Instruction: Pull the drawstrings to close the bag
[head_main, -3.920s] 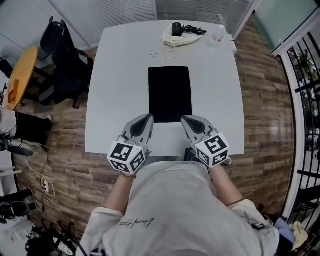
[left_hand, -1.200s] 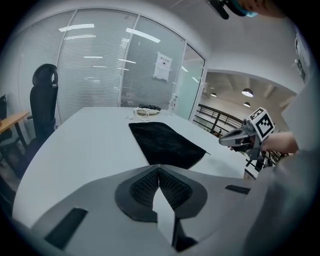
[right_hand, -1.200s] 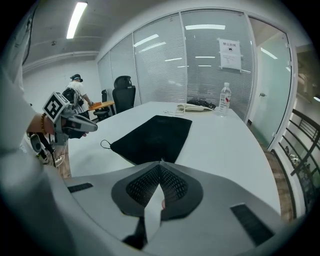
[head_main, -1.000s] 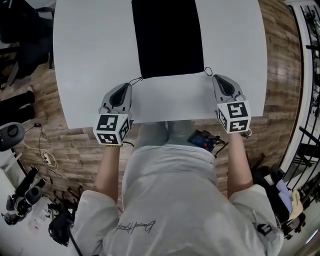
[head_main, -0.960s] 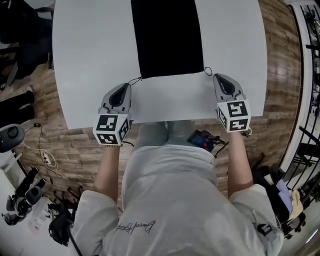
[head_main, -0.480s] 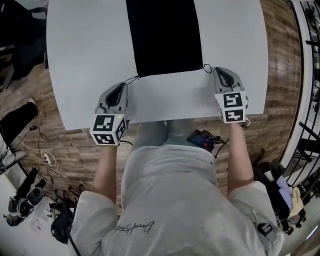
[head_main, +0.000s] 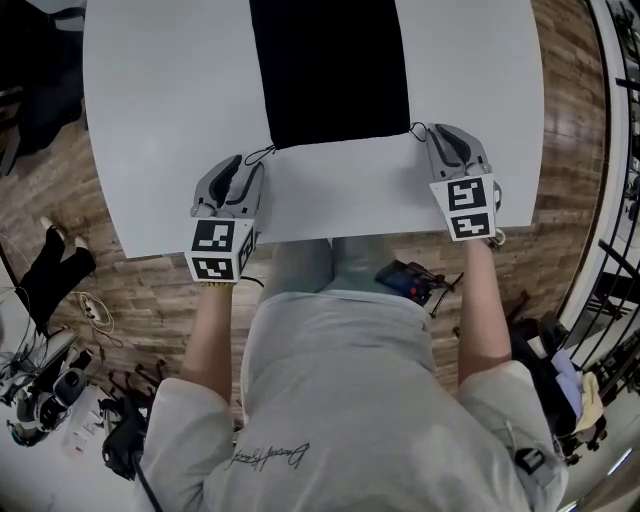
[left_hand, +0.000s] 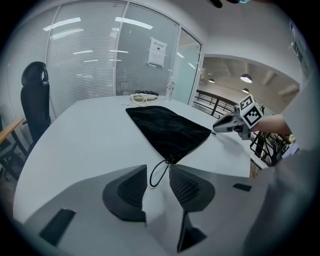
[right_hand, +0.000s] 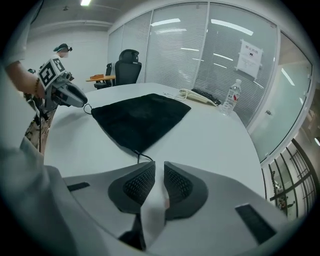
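Observation:
A flat black drawstring bag (head_main: 330, 70) lies on the white table (head_main: 160, 120), its mouth edge toward me. A thin black cord (head_main: 262, 155) leaves its left near corner, and another cord (head_main: 417, 130) leaves the right one. My left gripper (head_main: 243, 165) sits low at the left corner. Its jaws have just been opening and stand wide, with the cord loop (left_hand: 151, 179) lying loose between them. My right gripper (head_main: 437, 133) is at the right corner. Its jaws have just been opening too, to a narrow gap; the cord (right_hand: 139, 155) ends at the left jaw's tip, unpinched.
At the table's far end lie a cream pouch with cables (left_hand: 142, 96) and a water bottle (right_hand: 231, 97). A black office chair (left_hand: 35, 95) stands beside the table. The table's near edge (head_main: 330, 240) runs just behind both grippers, above wooden floor.
Both grippers held their jaws together at the bag's near corners before; now the left fingers are spread apart and the right ones slightly parted. Both hands have sunk toward the table.

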